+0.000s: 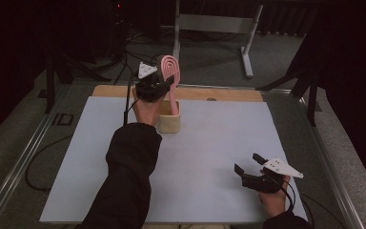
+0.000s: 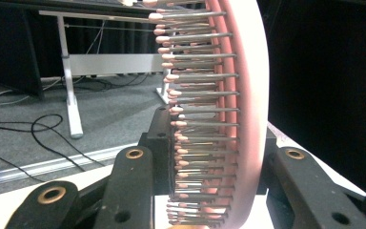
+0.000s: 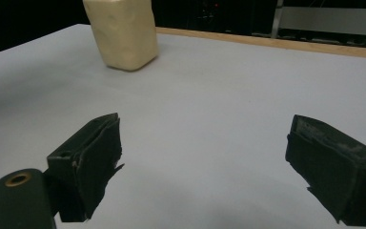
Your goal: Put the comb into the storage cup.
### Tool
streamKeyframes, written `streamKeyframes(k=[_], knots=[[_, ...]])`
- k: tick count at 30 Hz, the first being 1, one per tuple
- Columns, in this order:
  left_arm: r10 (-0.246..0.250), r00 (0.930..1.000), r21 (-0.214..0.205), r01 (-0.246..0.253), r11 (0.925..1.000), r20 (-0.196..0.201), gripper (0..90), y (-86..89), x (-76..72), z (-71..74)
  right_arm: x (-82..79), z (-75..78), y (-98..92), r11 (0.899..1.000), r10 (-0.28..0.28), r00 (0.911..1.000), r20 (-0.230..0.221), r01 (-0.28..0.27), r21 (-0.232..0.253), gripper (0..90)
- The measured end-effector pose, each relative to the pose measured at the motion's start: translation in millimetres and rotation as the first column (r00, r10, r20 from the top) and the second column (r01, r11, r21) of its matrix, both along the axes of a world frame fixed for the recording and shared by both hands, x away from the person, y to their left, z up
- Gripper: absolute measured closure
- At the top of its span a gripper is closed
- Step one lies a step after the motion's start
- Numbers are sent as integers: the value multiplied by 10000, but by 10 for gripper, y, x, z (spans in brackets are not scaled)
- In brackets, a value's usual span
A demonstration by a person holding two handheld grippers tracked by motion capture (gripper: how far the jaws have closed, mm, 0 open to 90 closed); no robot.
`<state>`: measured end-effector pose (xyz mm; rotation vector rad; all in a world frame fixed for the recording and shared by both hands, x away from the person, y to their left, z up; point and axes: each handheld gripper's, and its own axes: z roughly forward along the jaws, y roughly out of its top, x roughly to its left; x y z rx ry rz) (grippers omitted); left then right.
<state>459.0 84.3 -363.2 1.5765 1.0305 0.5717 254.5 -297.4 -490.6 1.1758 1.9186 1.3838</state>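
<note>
**A:** Two grippers here, which one has the brush?

**B:** left gripper [image 1: 161, 86], jaws clamped on the pink hairbrush [image 1: 170, 71]. Brush stands upright, handle down in the cream holder [image 1: 169, 121] right below. right gripper [image 1: 248, 164] idles well apart, jaws spread, empty.

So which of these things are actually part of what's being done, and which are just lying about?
In use:
- pink oval hairbrush with metal bristles
- cream square holder
- left gripper, shut on the brush

Just about:
- right gripper, open, idle
- grey metal desk frame behind the table
</note>
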Motion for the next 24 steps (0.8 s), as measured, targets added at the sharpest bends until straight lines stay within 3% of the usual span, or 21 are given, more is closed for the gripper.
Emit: streamKeyframes(k=[24], knots=[[142,9995,-275,-149,9995,-270,651,39,-18,-143,4,-6,4,10000,-28,10000,-43,28,-68,115]])
